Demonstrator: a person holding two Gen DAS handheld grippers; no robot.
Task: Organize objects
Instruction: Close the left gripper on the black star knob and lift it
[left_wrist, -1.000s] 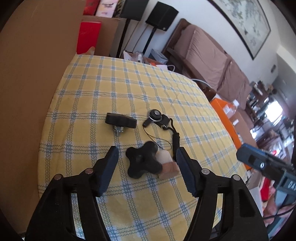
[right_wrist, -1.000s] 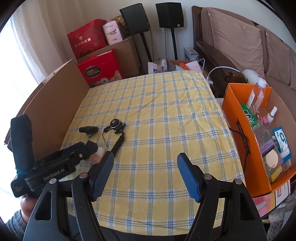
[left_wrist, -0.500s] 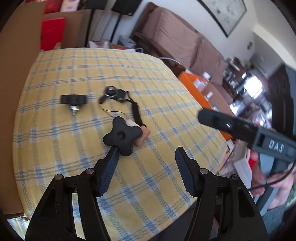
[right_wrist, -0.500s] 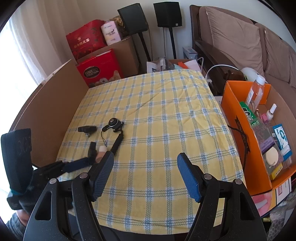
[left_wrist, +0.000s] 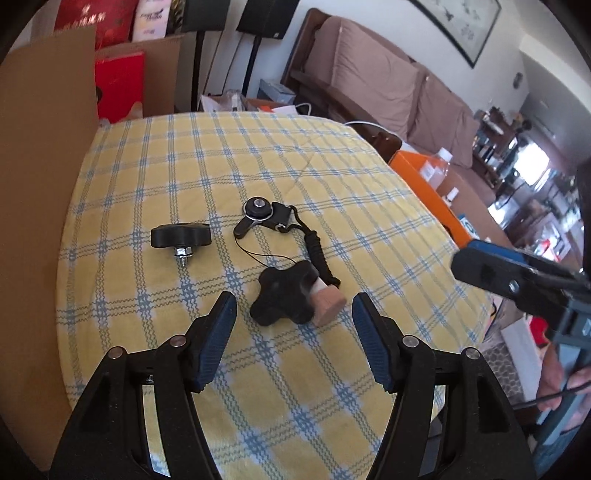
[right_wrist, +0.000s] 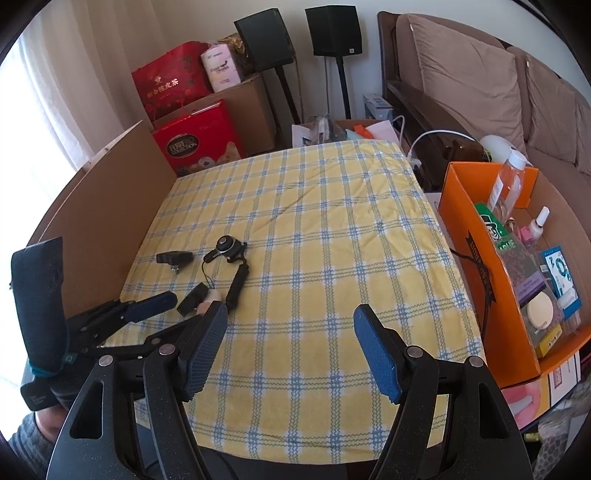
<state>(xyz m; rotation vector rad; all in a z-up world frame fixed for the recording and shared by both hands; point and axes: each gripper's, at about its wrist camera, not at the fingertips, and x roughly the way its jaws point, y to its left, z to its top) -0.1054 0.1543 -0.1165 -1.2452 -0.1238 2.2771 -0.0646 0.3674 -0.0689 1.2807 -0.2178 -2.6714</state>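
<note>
Three items lie on the yellow checked tablecloth (left_wrist: 295, 387). A black star knob with a tan cylinder end (left_wrist: 291, 301) lies nearest, just ahead of my left gripper (left_wrist: 291, 325), which is open and empty. A black knob with a bolt (left_wrist: 181, 238) lies to its left. A black round clip with a braided strap (left_wrist: 266, 218) lies behind. The same items show in the right wrist view: star knob (right_wrist: 195, 301), bolt knob (right_wrist: 174, 257), clip (right_wrist: 226, 245). My right gripper (right_wrist: 290, 347) is open and empty over the cloth's front.
An orange box (right_wrist: 476, 266) holding bottles and packets stands right of the table. A cardboard panel (right_wrist: 99, 206) rises along the left edge. Red gift boxes (right_wrist: 199, 136), speakers and a sofa (right_wrist: 480, 81) lie beyond.
My left gripper has swung back to face the star knob squarely, now centred between its fingers. The right gripper has held nearly still. Nothing was picked up.
</note>
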